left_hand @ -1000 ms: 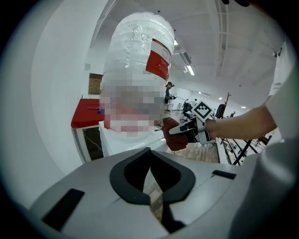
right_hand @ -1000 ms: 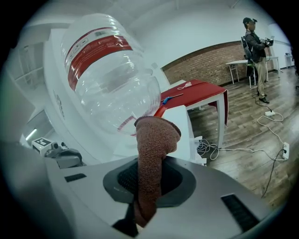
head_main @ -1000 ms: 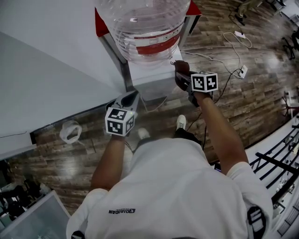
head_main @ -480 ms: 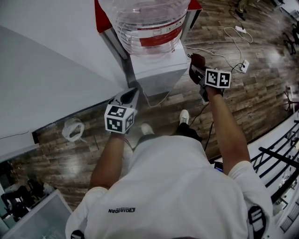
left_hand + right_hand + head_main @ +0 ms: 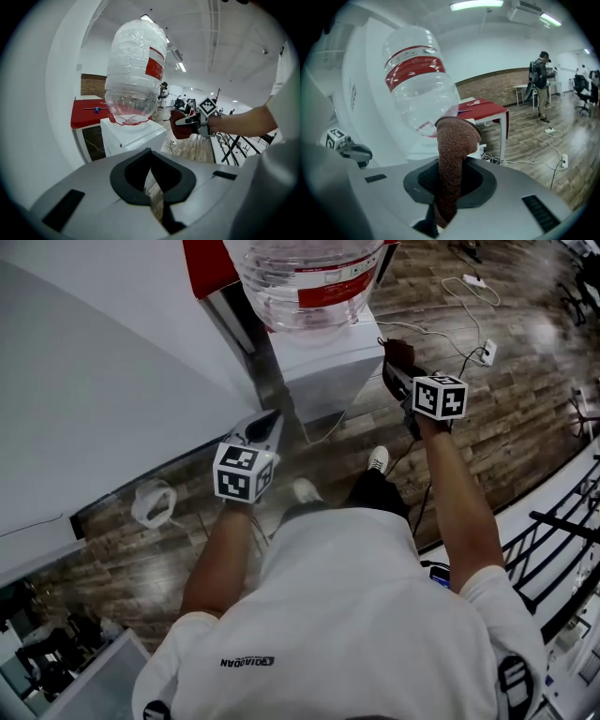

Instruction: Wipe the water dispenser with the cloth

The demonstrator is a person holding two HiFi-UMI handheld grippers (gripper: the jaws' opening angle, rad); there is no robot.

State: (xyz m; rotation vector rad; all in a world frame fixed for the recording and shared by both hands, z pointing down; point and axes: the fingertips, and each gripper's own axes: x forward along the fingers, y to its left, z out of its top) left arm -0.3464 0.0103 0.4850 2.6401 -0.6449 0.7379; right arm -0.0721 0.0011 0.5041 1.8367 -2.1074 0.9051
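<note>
Wood-plank floor (image 5: 506, 437) runs under everything, and one white water dispenser (image 5: 328, 357) stands on it against a white wall, with one clear bottle (image 5: 314, 273) upside down on top.

Both forearms reach forward and down from the person's shoulders. The left gripper (image 5: 271, 420) is held low, short of the dispenser's front left corner, its fingers clenched together on nothing. The right gripper (image 5: 401, 381) is pushed further out, at the dispenser's right side, its fingers grasping the one dark red cloth (image 5: 394, 354). The cloth stands up out of them and folds over at the top. It is just beside the dispenser's upper right edge; whether it touches cannot be told.

Count: two grippers, one cloth, one dispenser, one bottle.

Only the head view shows the cables (image 5: 441, 329) strung across the floor right of the dispenser. The left gripper view alone shows the right gripper and cloth from the side. The right gripper view adds a red counter (image 5: 483, 108) behind the dispenser, a brick wall (image 5: 497, 86) and a person (image 5: 542, 84) standing far off
</note>
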